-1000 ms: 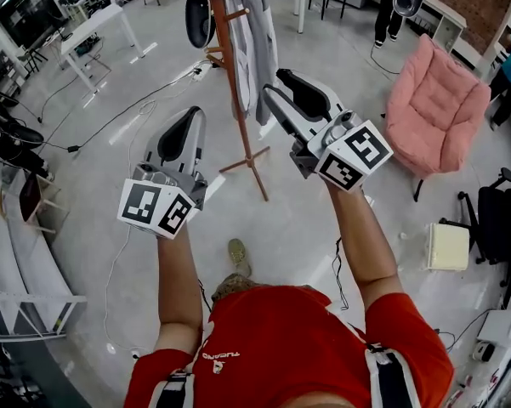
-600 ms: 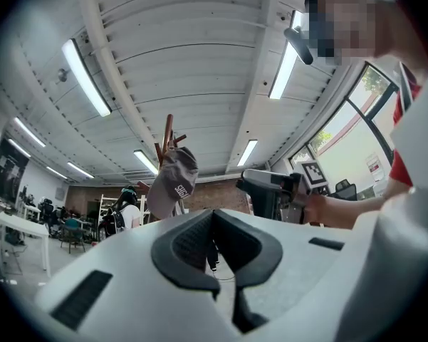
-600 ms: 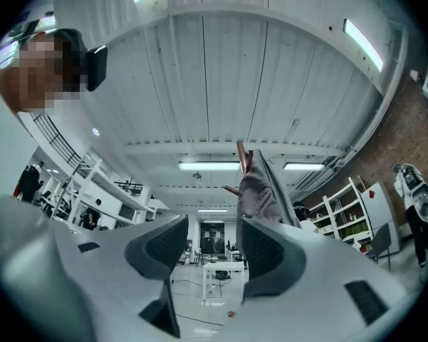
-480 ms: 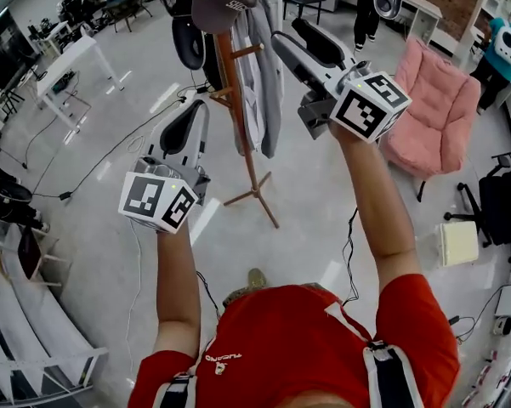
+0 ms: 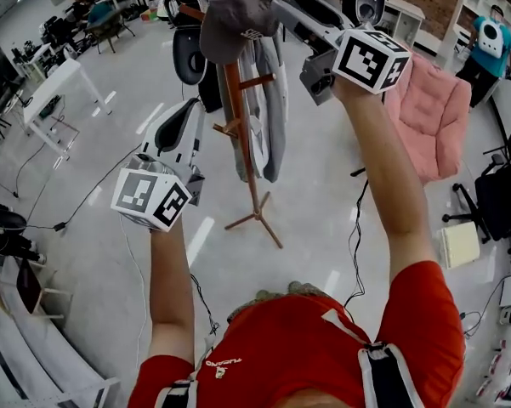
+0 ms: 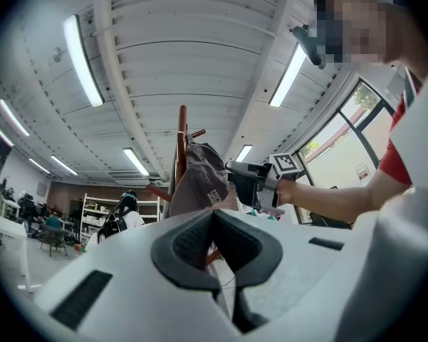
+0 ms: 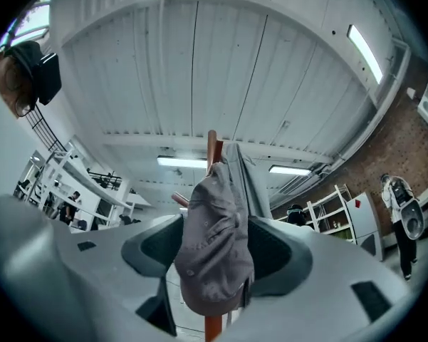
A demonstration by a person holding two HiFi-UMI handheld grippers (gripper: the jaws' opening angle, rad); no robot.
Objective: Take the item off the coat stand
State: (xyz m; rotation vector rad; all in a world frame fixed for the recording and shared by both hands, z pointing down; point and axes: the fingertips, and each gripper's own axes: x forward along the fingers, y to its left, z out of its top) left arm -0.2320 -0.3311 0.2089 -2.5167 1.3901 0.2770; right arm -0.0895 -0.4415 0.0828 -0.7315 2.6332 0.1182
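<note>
Grey cap (image 5: 238, 11) hangs at the top of the coat stand (image 5: 248, 151), just above a grey jacket (image 5: 270, 100) on the same stand. Only the right gripper view shows the cap between the opening jaws of the right gripper (image 5: 293, 7). Lower, beside the stand's pole, the left gripper (image 5: 185, 121) has its jaws together, which its own view shows plainly.

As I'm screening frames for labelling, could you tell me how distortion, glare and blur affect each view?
Head view: fisheye curves straight lines, coat stand sharp. Left gripper view: dark vignetted corners, bright ceiling light strips. Right gripper view: strong barrel curve, grey cap crisp.
</note>
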